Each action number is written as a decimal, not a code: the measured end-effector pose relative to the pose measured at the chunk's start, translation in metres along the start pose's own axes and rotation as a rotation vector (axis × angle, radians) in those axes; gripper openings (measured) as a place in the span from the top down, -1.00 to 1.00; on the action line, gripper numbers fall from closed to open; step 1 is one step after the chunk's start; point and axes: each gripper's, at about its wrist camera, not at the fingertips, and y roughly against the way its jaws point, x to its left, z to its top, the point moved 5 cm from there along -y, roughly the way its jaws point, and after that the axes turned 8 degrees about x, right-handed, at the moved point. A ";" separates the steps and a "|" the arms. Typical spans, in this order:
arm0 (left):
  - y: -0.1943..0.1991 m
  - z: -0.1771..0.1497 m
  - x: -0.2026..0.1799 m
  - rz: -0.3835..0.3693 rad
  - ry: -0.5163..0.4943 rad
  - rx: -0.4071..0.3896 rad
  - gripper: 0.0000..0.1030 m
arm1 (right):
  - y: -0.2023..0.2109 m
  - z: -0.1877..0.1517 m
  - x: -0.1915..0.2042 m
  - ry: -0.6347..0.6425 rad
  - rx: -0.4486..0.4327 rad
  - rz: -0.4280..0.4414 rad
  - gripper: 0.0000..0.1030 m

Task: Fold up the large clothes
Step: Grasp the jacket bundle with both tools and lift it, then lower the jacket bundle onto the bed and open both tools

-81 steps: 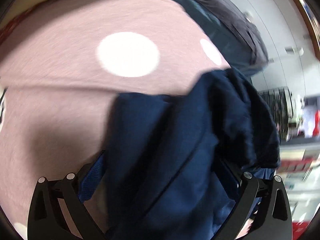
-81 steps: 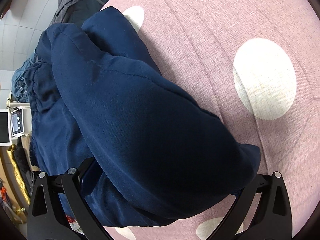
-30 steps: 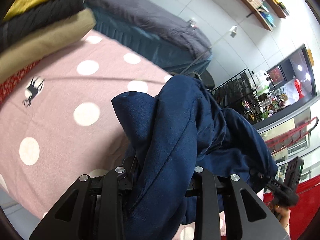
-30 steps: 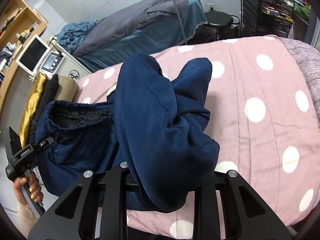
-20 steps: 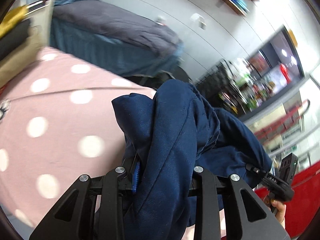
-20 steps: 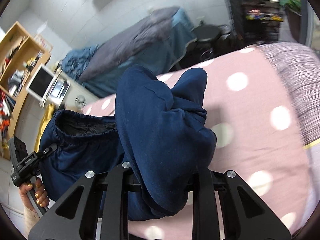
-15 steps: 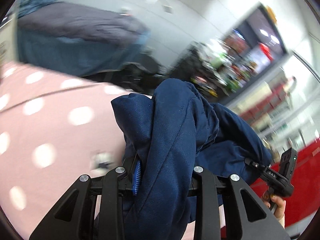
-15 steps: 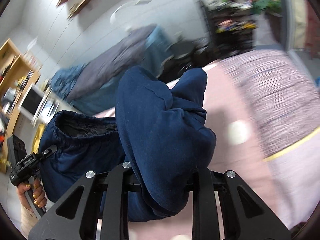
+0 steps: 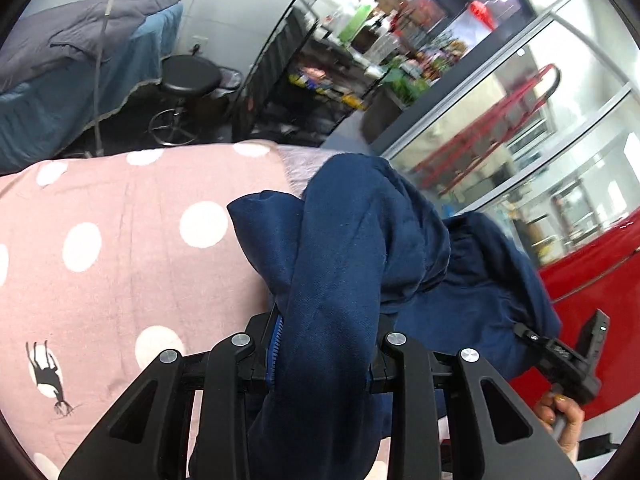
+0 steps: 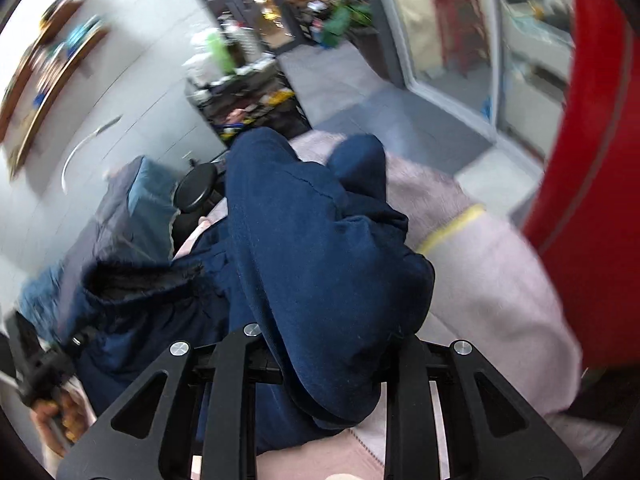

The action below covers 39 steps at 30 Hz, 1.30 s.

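Lifted clear of the pink polka-dot bedspread [image 9: 120, 248] since 2.7 seconds ago, the bunched navy fleece garment [image 9: 340, 280] hangs clamped in my left gripper [image 9: 320, 360] and right gripper [image 10: 328, 364], where I judge slack folds could slip.

Navy garment [image 9: 340, 264]: you're looking at soft matt cloth with a faint brushed nap; at its opening [image 10: 136, 276] the lining looks darker and fuzzier.
Left gripper [image 9: 324, 354]: your fingers [image 9: 224, 392] are matt black plastic, with small shiny metal screw heads.
Right gripper [image 10: 326, 360]: same matt black plastic and bright metal screws.
Bed cover [image 9: 120, 248]: you see pink woven cloth, matt, white dots, slightly coarse weave.
Stool [image 9: 190, 76]: smooth black seat with a dull sheen.
Red panel [image 10: 592, 152]: glossy and smooth.
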 end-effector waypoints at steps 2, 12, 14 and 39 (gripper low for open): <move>-0.007 -0.003 0.014 0.028 0.025 0.017 0.45 | -0.007 -0.003 -0.008 -0.006 0.001 -0.033 0.54; -0.028 -0.015 0.083 0.135 0.132 0.098 0.44 | -0.022 -0.007 -0.023 -0.044 0.025 -0.100 0.39; -0.033 -0.014 0.090 0.154 0.147 0.104 0.42 | -0.024 -0.006 -0.030 -0.066 0.032 -0.109 0.32; 0.000 -0.031 0.090 0.284 -0.006 0.059 -0.25 | 0.037 -0.001 -0.101 -0.474 -0.083 -0.213 -0.22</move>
